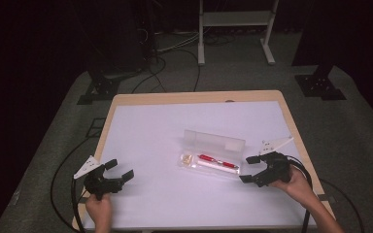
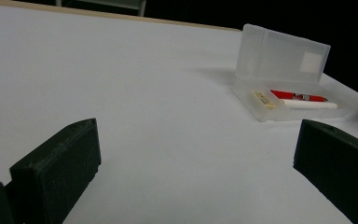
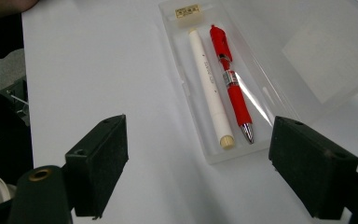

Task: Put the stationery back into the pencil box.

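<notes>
A clear plastic pencil case (image 1: 193, 166) lies open right of the table's middle, its lid (image 1: 213, 141) standing up behind it. Inside lie a red pen (image 1: 217, 161), a white pen (image 1: 212, 165) and a small eraser (image 1: 187, 158). My right gripper (image 1: 247, 169) is open just right of the case, nothing between its jaws. In the right gripper view the red pen (image 3: 230, 84) and white pen (image 3: 209, 84) lie side by side ahead of the open right gripper (image 3: 198, 126). My left gripper (image 1: 120, 169) rests open at the front left, far from the case (image 2: 261, 112).
The white table top (image 1: 150, 131) has a wooden edge (image 1: 194, 97) at the back. Cables (image 1: 68, 165) trail on the grey floor to the left, and black stand feet (image 1: 320, 87) and a white frame (image 1: 233, 29) stand behind the table.
</notes>
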